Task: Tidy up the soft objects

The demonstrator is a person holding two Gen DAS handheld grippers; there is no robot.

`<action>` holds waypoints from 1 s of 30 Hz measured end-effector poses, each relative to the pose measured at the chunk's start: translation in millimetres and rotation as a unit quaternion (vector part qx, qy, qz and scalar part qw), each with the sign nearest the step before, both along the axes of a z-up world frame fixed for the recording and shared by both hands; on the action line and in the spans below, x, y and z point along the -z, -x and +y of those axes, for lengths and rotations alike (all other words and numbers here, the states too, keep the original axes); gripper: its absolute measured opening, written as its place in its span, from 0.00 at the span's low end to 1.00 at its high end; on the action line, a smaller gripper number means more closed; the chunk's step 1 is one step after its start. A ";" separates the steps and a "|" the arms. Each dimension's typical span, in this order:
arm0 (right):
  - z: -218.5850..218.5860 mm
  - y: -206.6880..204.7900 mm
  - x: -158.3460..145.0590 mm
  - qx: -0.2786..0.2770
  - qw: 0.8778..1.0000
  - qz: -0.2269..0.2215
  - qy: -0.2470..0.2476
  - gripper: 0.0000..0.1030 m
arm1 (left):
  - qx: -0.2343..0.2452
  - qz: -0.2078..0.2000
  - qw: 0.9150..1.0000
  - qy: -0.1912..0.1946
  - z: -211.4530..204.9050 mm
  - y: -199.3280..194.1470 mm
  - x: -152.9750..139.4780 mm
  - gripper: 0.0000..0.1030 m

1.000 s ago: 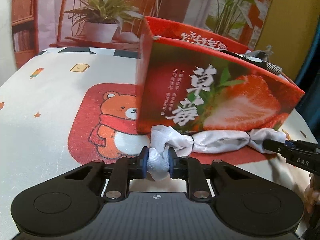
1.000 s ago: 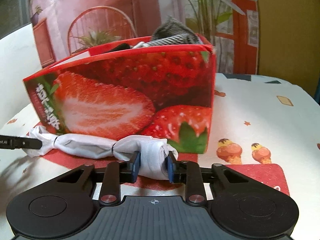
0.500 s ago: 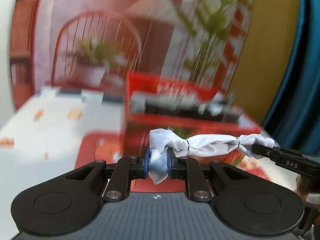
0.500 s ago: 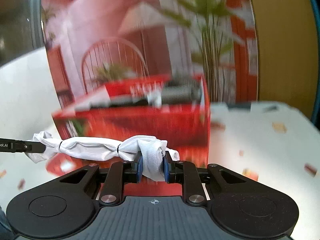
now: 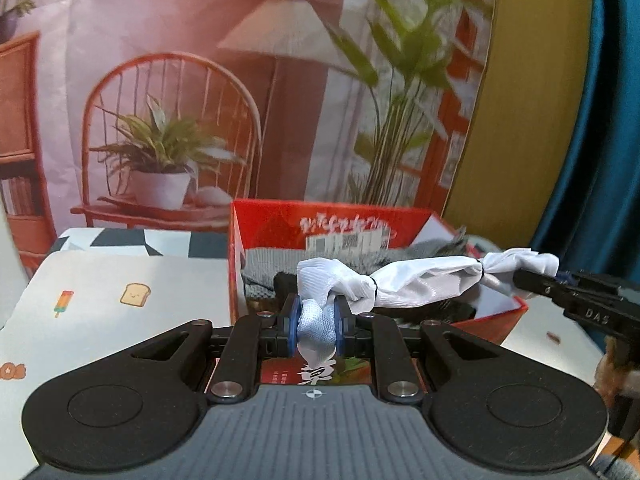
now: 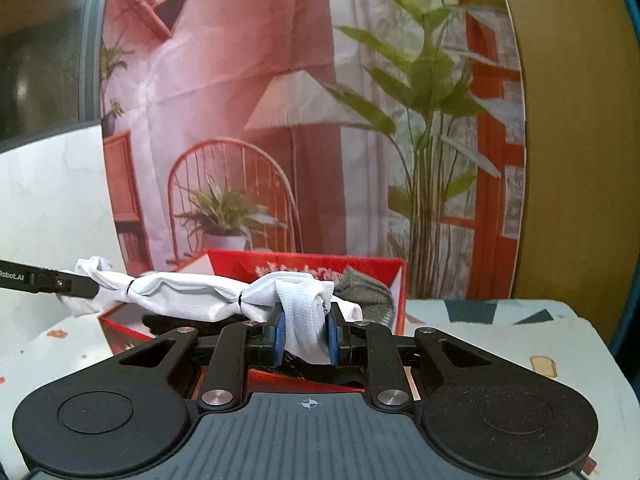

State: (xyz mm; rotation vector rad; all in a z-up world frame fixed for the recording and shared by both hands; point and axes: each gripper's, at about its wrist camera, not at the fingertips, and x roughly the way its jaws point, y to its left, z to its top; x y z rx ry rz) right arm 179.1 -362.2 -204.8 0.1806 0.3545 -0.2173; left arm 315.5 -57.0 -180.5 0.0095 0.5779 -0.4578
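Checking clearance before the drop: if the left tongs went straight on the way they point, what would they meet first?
Probably the grey knit items already lying in the red strawberry box. The left tongs, shut on one end of the white cloth bundle, point over the box's near wall into its opening; depth is uncertain.

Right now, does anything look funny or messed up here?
Nothing is spilled or broken. The only odd sight: the white tied cloth roll hangs stretched in the air over the red strawberry box, pinched at each end by the left tool and right tool.

Warm dim indoor light; backdrop slightly soft (fisheye bends edges); foreground sharp, no glare.
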 end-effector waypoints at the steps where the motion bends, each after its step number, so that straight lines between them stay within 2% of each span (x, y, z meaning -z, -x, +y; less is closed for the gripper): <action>1: -3.3 -2.8 2.2 -0.001 1.000 0.007 -0.005 0.18 | 0.001 0.008 1.000 -0.004 -2.1 -6.0 2.8 0.18; 6: -10.2 -14.3 17.0 -0.001 0.999 0.040 -0.022 0.20 | -0.002 0.028 1.000 -0.013 -3.9 -24.0 14.6 0.18; 18: -12.1 -36.7 29.1 0.015 0.996 0.075 -0.034 0.25 | -0.008 0.047 0.998 -0.030 -17.3 -58.4 25.7 0.21; 21: -10.4 -40.3 28.2 0.021 0.996 0.081 -0.029 0.29 | -0.012 0.048 0.998 -0.043 -20.2 -61.1 27.6 0.32; 22: -9.7 -40.8 27.0 0.022 0.996 0.081 -0.029 0.30 | -0.012 0.045 0.998 -0.047 -20.1 -60.5 26.0 0.41; 23: -8.9 -40.8 25.3 0.022 0.996 0.082 -0.029 0.36 | -0.013 0.040 0.998 -0.049 -19.2 -58.7 23.4 0.51; 26: -4.8 -36.2 16.8 0.024 0.997 0.074 -0.022 0.53 | -0.016 0.017 0.999 -0.042 -12.8 -47.5 11.0 0.73; 30: -1.5 -27.0 1.8 0.029 0.997 0.061 -0.021 0.67 | -0.031 0.003 0.999 -0.033 -7.3 -34.1 -8.3 0.87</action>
